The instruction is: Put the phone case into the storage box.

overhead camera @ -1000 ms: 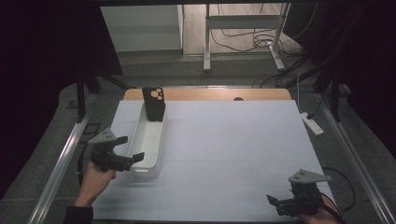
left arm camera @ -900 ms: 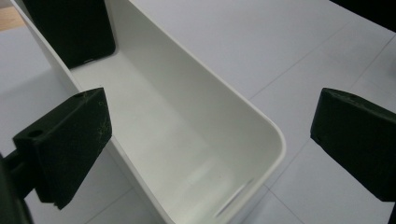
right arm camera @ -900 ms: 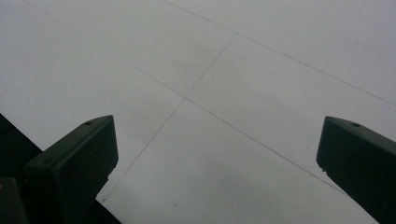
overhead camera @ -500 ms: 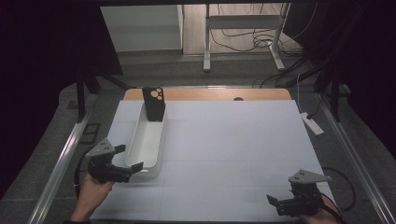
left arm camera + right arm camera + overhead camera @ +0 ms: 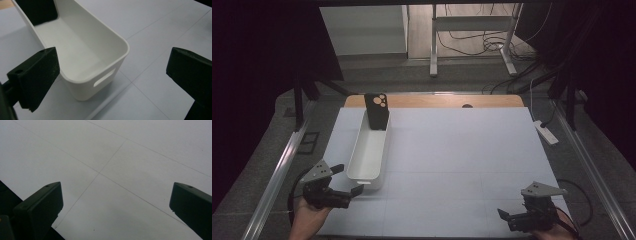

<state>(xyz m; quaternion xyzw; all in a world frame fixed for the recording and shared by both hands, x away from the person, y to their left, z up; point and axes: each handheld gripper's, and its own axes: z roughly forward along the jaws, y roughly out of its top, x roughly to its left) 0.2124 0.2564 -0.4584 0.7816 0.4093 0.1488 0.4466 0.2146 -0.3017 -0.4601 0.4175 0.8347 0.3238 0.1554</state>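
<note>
- While the left gripper [image 5: 348, 179] hangs at the near-left part of the table [image 5: 462, 165], its jaws stand wide apart and grasp nothing; the near end of the white bin [image 5: 368, 152] lies just ahead of them, close but not touching.
- Seen from the left gripper view, the left gripper [image 5: 112, 82] frames the bin's [image 5: 82, 50] rounded near corner and its slot handle between the two black pads; neither pad meets the wall.
- White bin: long and narrow, open-topped, standing upright on the pale table surface at the left side, its length running away from the person.
- Black phone case [image 5: 377, 111]: upright at the far end of the bin, leaning on the far wall, camera cut-outs uppermost. Its lower edge [image 5: 37, 11] shows in the left gripper view inside the bin.
- Right gripper [image 5: 504, 216]: at the near-right corner of the table, well apart from the bin, jaws released and empty.
- Right gripper view: the gripper [image 5: 116, 207] looks on bare table [image 5: 125, 157] with thin seam lines crossing between the pads.
</note>
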